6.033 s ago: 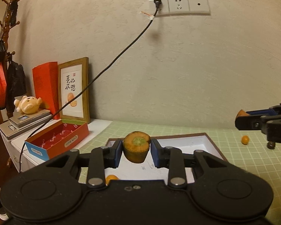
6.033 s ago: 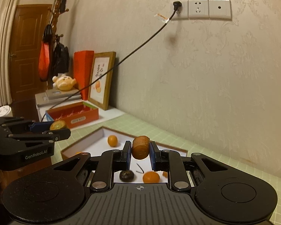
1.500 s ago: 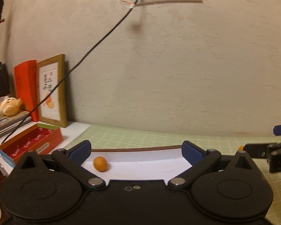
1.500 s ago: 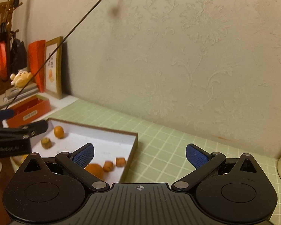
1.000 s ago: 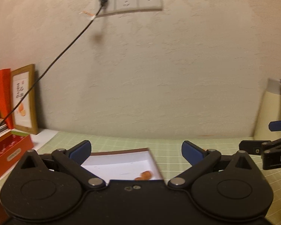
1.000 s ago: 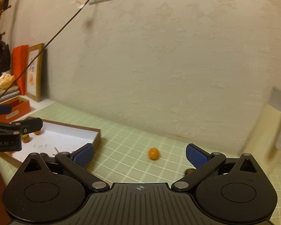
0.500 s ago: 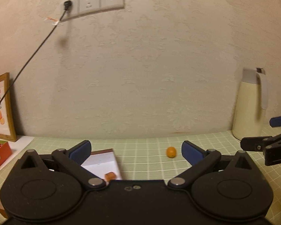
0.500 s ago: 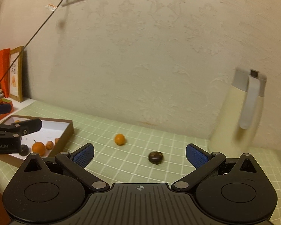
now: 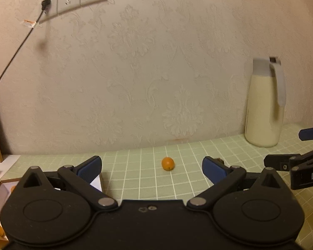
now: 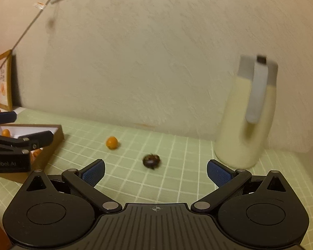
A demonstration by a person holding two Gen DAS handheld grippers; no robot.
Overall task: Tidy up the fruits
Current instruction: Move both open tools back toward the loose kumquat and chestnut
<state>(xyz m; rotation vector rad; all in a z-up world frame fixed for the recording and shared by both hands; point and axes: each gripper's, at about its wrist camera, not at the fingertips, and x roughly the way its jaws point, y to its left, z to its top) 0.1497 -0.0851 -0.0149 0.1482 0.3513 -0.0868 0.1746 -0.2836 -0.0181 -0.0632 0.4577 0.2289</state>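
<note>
- Two fruits lie loose on the green gridded surface [image 10: 177,187]: a small orange fruit [image 9: 168,163] and a dark round fruit [image 10: 151,161], apart from each other and both outside the white-lined box [image 10: 58,134].
- My left gripper [image 9: 152,167] has its jaws spread wide and empty; the orange fruit sits straight ahead, between the two blue pads and a little beyond them.
- My right gripper [image 10: 155,175] is likewise spread and empty; the dark fruit lies just ahead of its jaws, slightly left of centre.
- Both fruits are roundish, so I judge no long axis matters; each gripper is nearer its own fruit.
- The cream jug [image 10: 248,114] stands to the right, near the dark fruit's approach.
</note>
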